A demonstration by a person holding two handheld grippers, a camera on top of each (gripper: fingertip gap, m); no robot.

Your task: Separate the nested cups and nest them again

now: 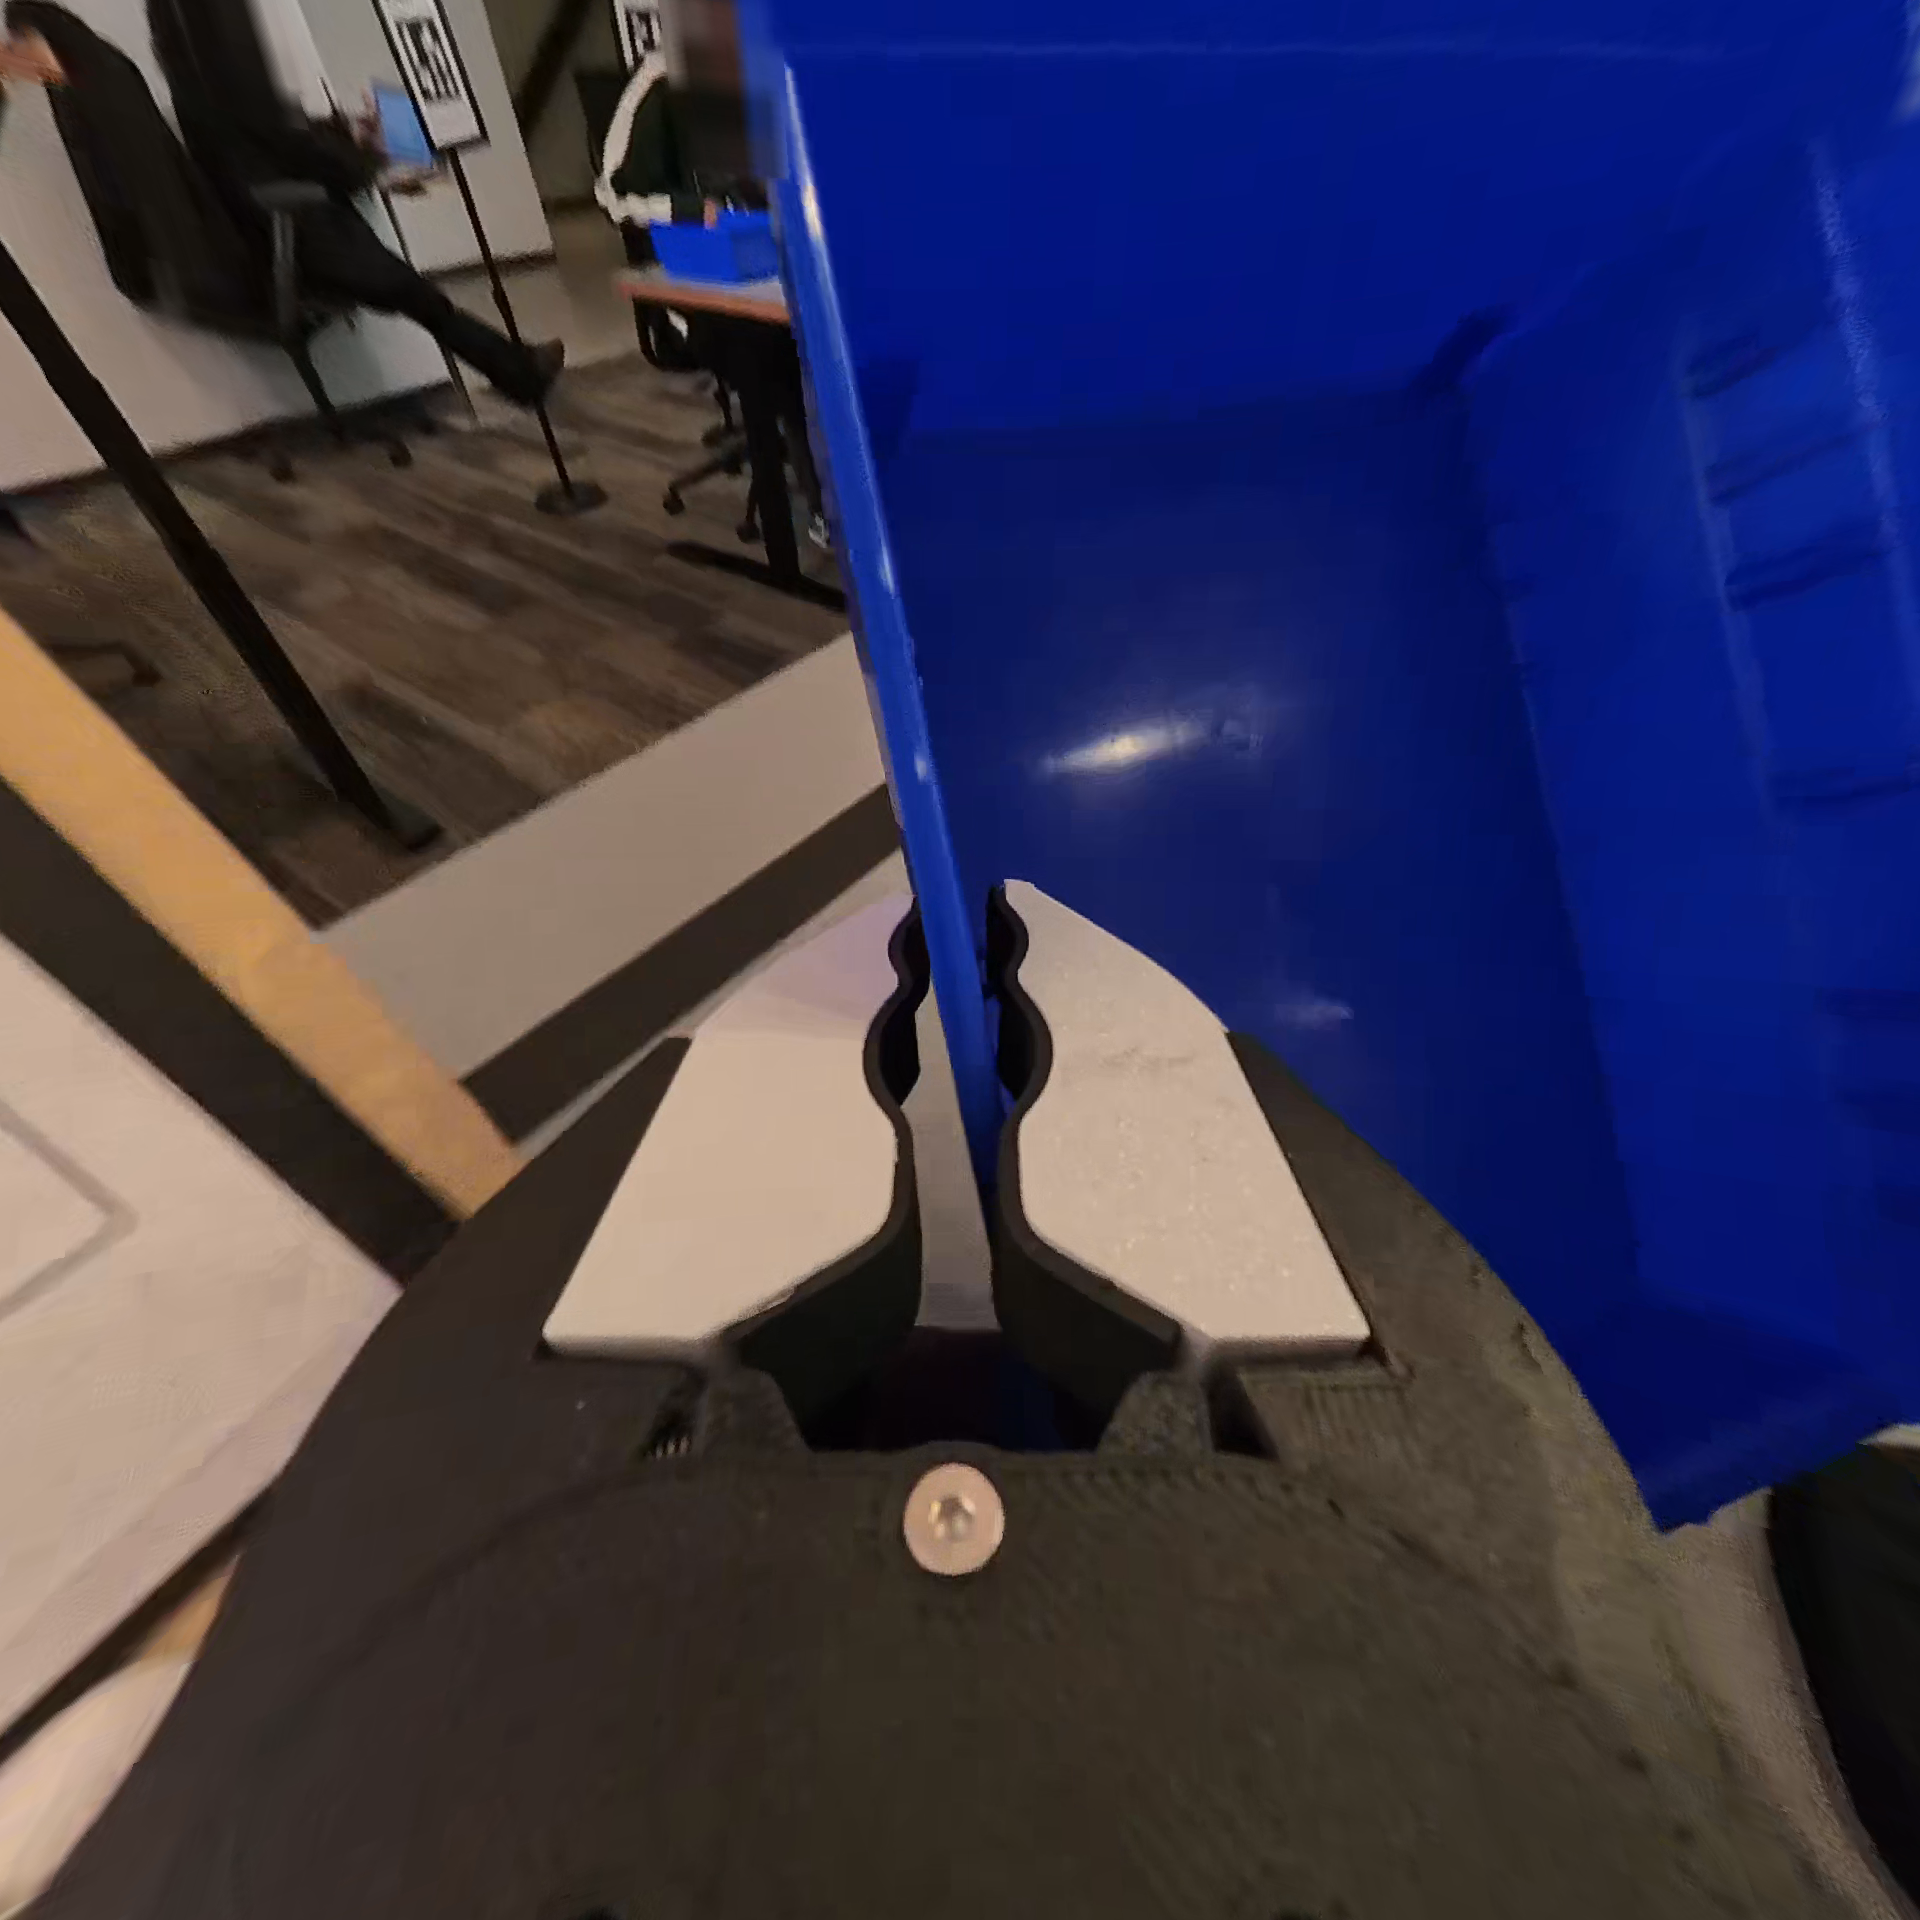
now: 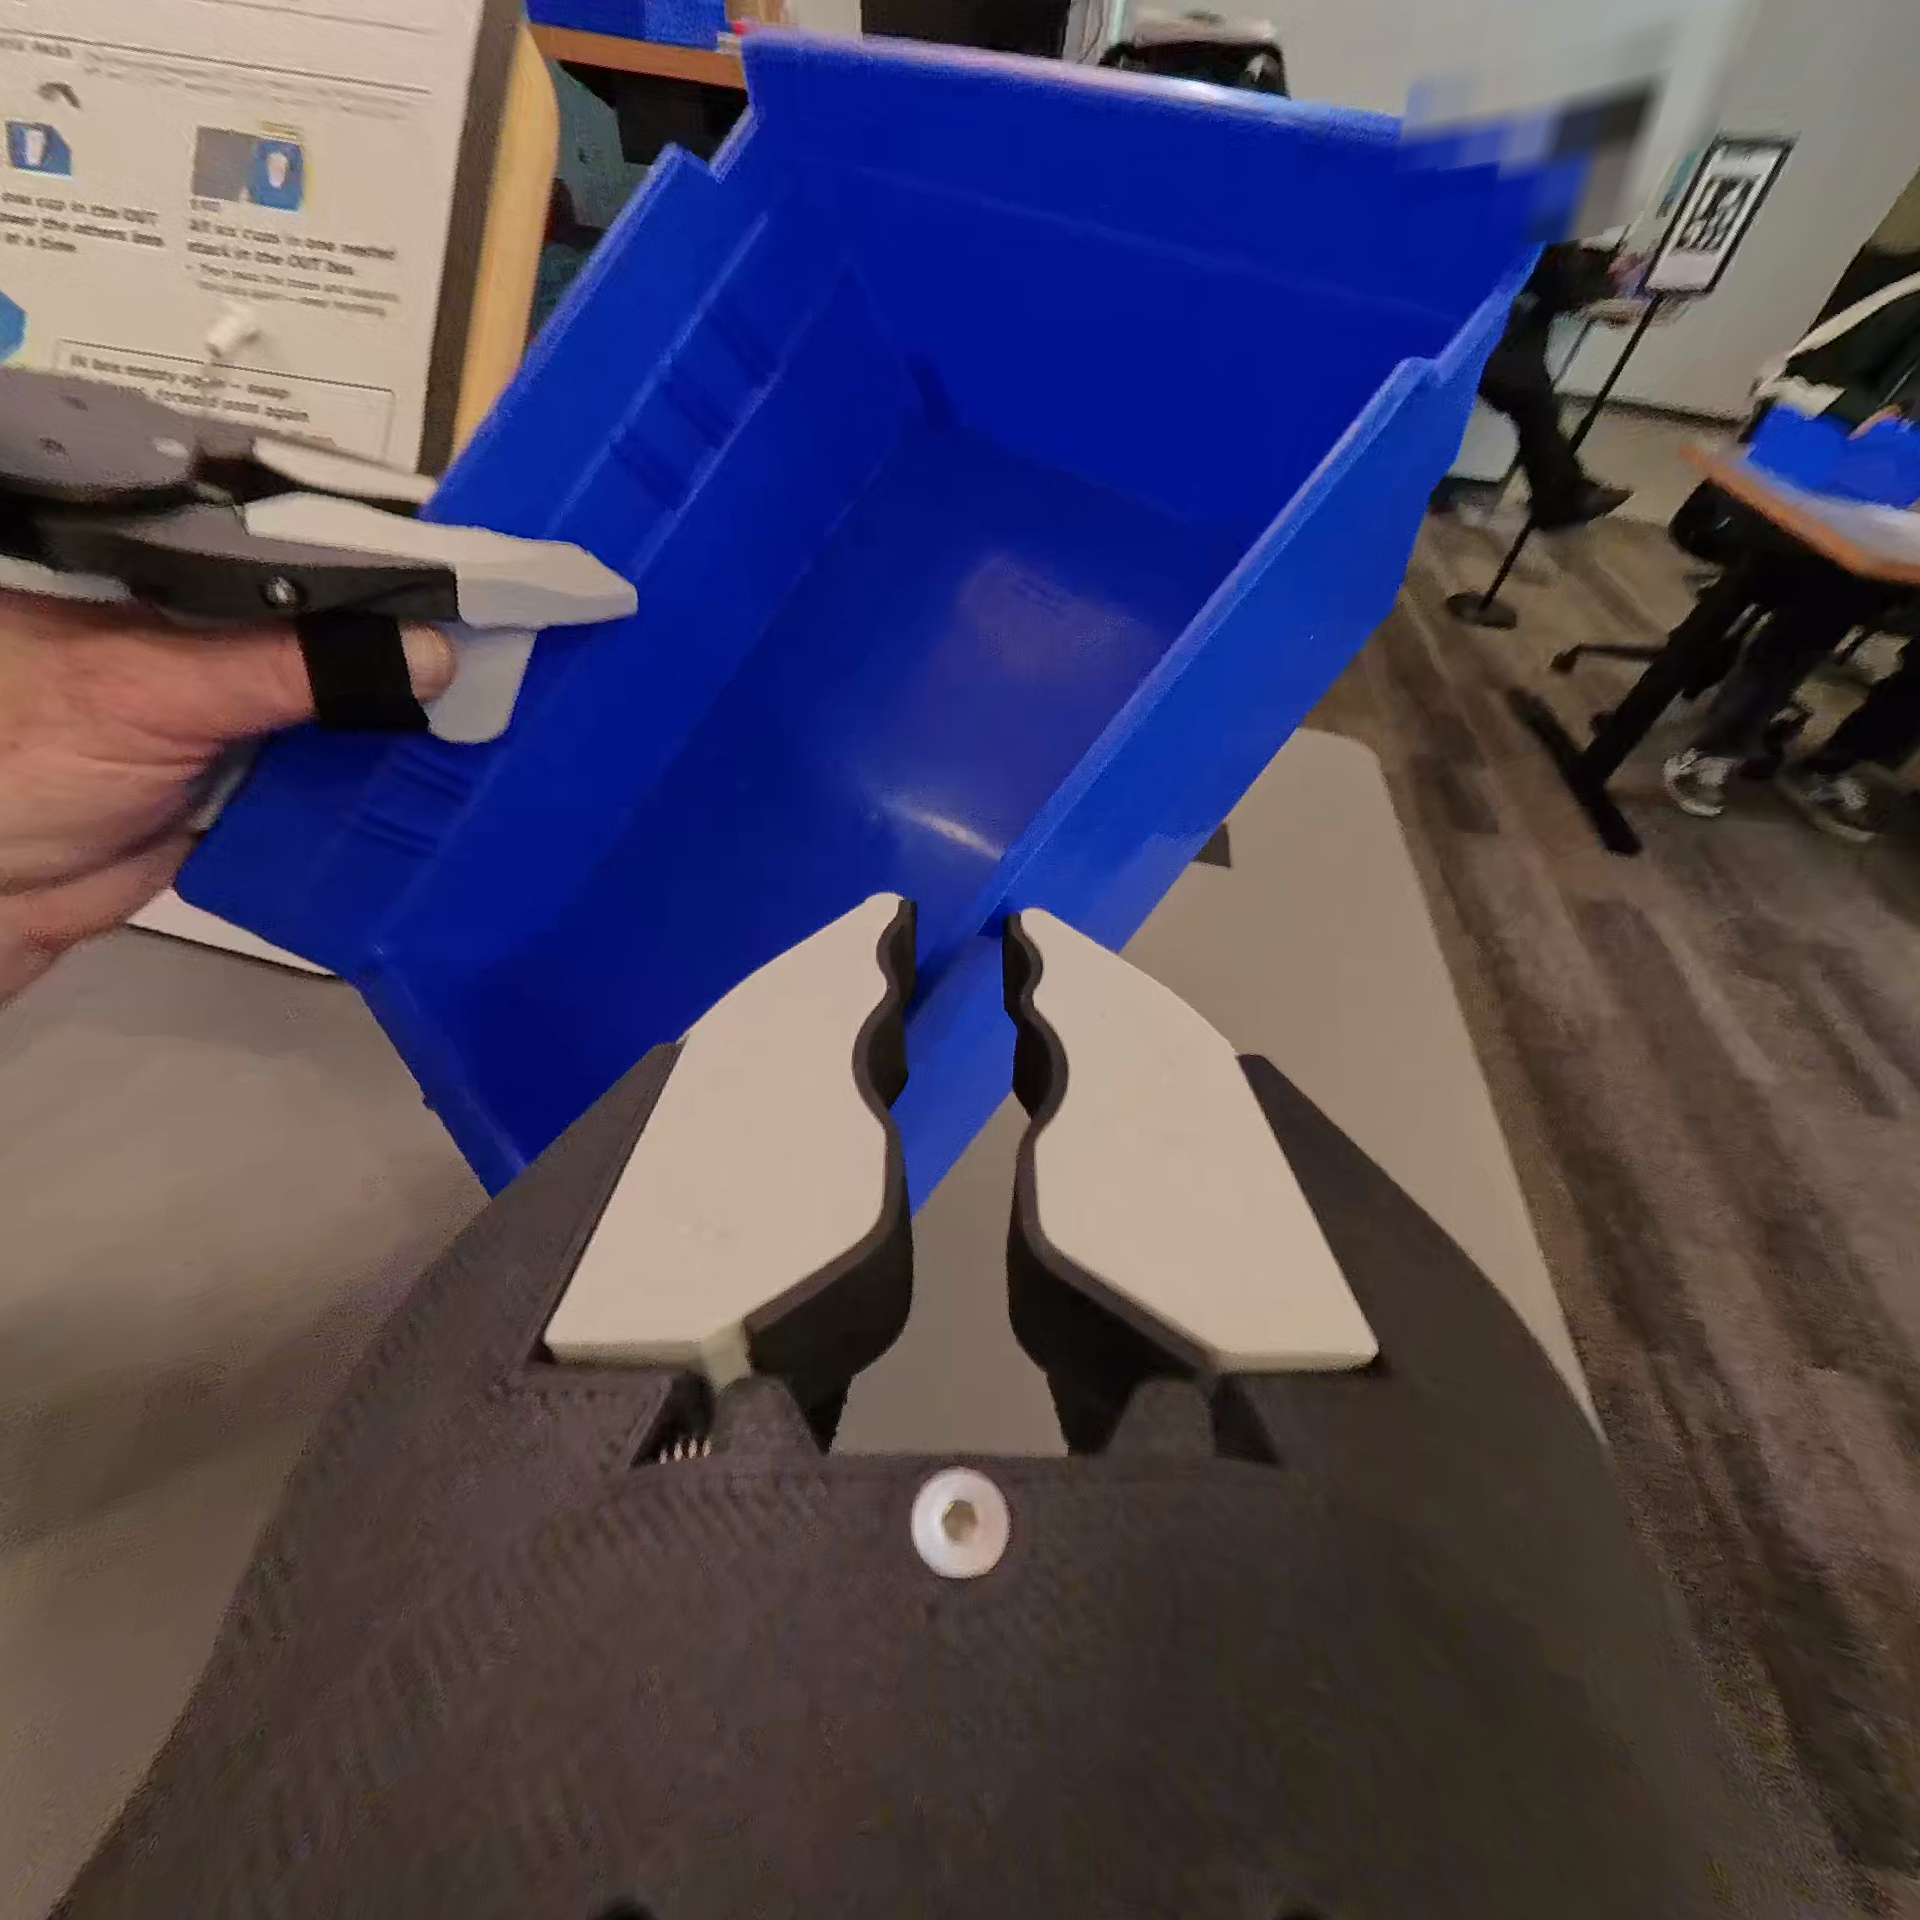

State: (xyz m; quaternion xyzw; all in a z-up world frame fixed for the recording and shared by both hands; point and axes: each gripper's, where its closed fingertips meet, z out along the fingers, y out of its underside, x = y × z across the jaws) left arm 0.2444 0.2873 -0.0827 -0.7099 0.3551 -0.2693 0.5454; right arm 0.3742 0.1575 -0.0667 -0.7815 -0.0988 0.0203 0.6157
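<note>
Presently held: one blue rigid plastic open-topped bin (image 2: pixel 935 582), rectangular, with ribbed inner walls, raised clear of the grey desk (image 2: pixel 1351 1039) and tilted so that its open mouth faces both cameras. No cups show in either view; the bin's interior is bare, and the task's cups are judged to lie elsewhere, out of frame.

Item 1, left gripper (image 1: pixel 954 997): jaws nearly closed on one thin side wall of the bin, dark pads pressing it from either side. In the right wrist view this gripper (image 2: pixel 540 623) sits at the bin's left wall, carried by a person's hand (image 2: pixel 114 748).

Item 2, right gripper (image 2: pixel 958 997): jaws narrowly parted, straddling the opposite wall's rim near the bin's front corner, pads against the plastic on both sides.

Governing relation: the bin's long axis runs away from the jaws, front lip nearest and back wall farthest; the two grippers sit on opposed walls, neither nearer to the interior.

Count: bins held, one; grippers, two; further blue bins (image 2: pixel 1829 457) on a far table beyond the held bin, number not clear; cups, none visible.
</note>
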